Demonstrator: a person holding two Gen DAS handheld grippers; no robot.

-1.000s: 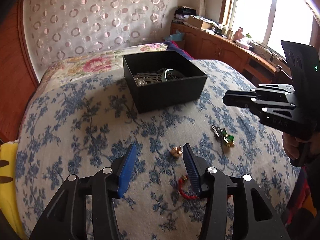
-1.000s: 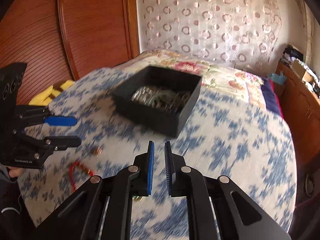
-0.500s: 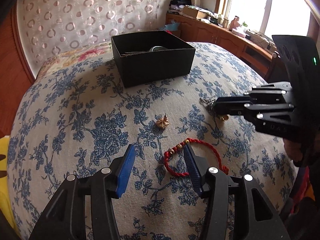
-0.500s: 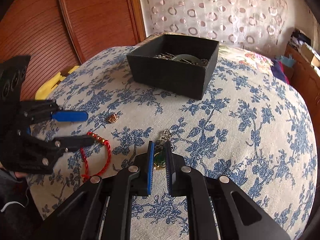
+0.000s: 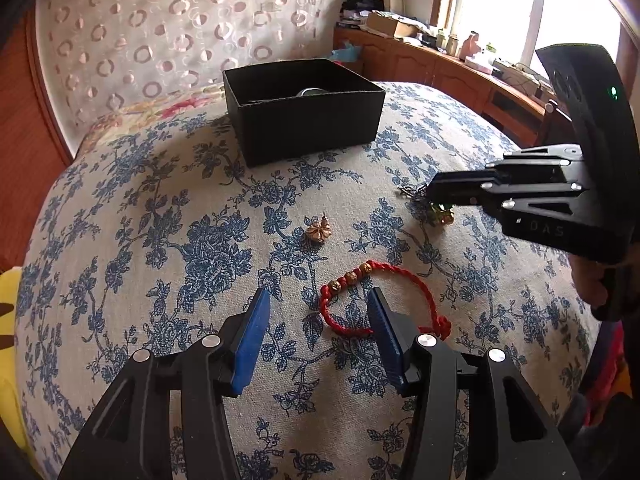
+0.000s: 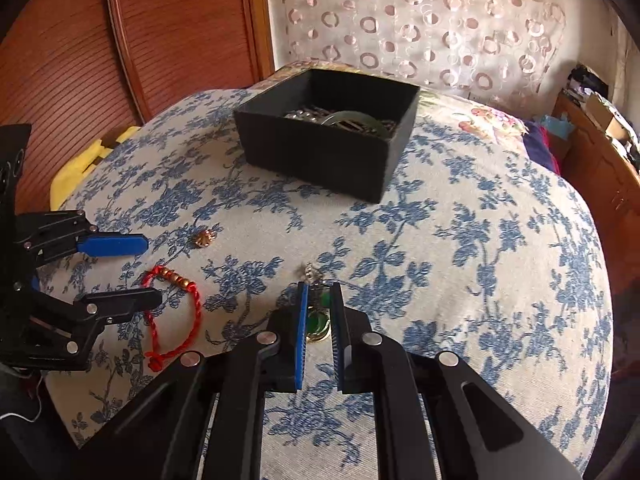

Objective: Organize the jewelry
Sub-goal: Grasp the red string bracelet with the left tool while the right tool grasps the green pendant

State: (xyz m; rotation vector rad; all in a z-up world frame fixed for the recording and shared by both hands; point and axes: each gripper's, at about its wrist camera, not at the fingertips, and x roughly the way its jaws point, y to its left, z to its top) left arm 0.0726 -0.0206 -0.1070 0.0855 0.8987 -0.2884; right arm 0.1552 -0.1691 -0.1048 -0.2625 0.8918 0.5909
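Observation:
A black open box [image 5: 304, 114] [image 6: 328, 148] holding several jewelry pieces sits on the blue-flowered bedspread. A red cord bracelet with gold beads [image 5: 360, 304] [image 6: 176, 312] lies in front of my left gripper [image 5: 318, 308], which is open with its right finger over the bracelet. A gold flower earring [image 5: 319, 232] [image 6: 205, 238] lies beyond it. My right gripper [image 6: 319, 296] [image 5: 430, 192] is low over a green pendant with a chain [image 6: 318, 320] [image 5: 440, 212], its jaws narrowly apart on either side of it, not clamped.
The bed's floral cover [image 6: 480, 260] fills both views. A wooden headboard [image 6: 180, 32] stands behind, a patterned curtain [image 5: 160, 32] at the back, wooden cabinets [image 5: 440, 72] under the window, and a yellow cushion [image 5: 8, 360] at the left edge.
Both grippers have come lower and nearer the bedspread. The right gripper's jaws opened slightly and now straddle the green pendant. The left gripper has closed in on the red bracelet.

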